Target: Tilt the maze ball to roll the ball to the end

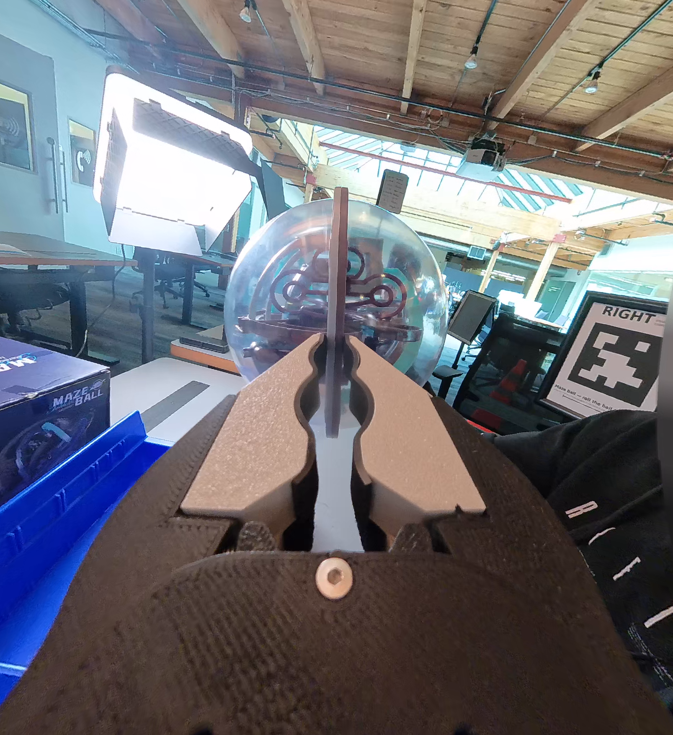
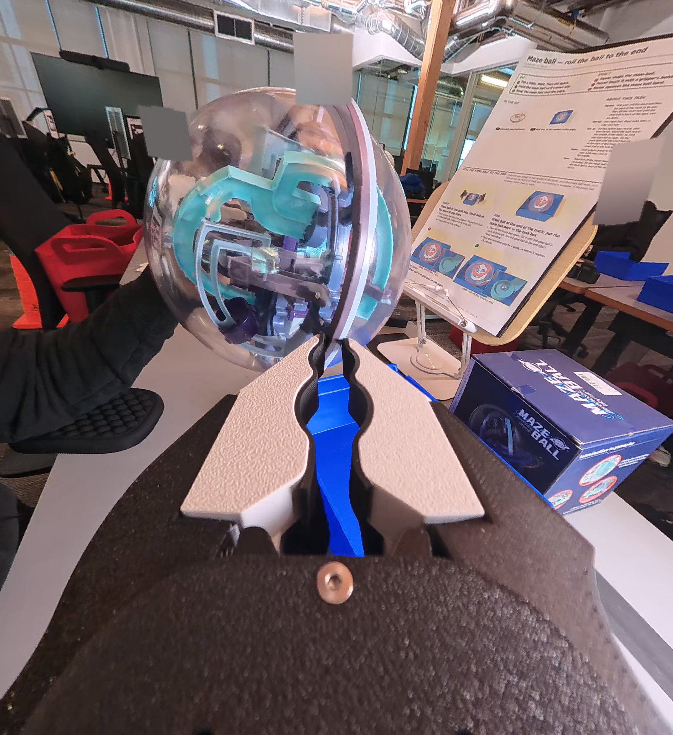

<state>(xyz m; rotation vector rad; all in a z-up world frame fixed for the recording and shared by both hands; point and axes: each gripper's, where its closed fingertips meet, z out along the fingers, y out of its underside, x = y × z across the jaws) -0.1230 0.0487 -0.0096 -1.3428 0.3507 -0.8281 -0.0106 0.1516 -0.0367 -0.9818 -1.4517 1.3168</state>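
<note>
The maze ball (image 1: 287, 302) is a clear sphere with coloured tracks inside and a thin flat rim (image 1: 338, 254) round its middle. It is held up in the air above the white table (image 2: 191, 382). My left gripper (image 1: 334, 338) is shut on the rim, which stands upright between the grey fingers (image 1: 271, 417). In the right wrist view the maze ball (image 2: 263, 234) shows teal and purple tracks, and my right gripper (image 2: 331, 340) is shut on its rim at the bottom edge. I cannot make out the small steel ball.
A blue bin (image 1: 48, 517) lies under the ball and also shows between the fingers in the right wrist view (image 2: 337, 437). A dark blue maze ball box (image 2: 557, 421) stands on the table. An instruction board on a stand (image 2: 545, 179) is behind it. A black sleeve (image 2: 48, 358) reaches in at left.
</note>
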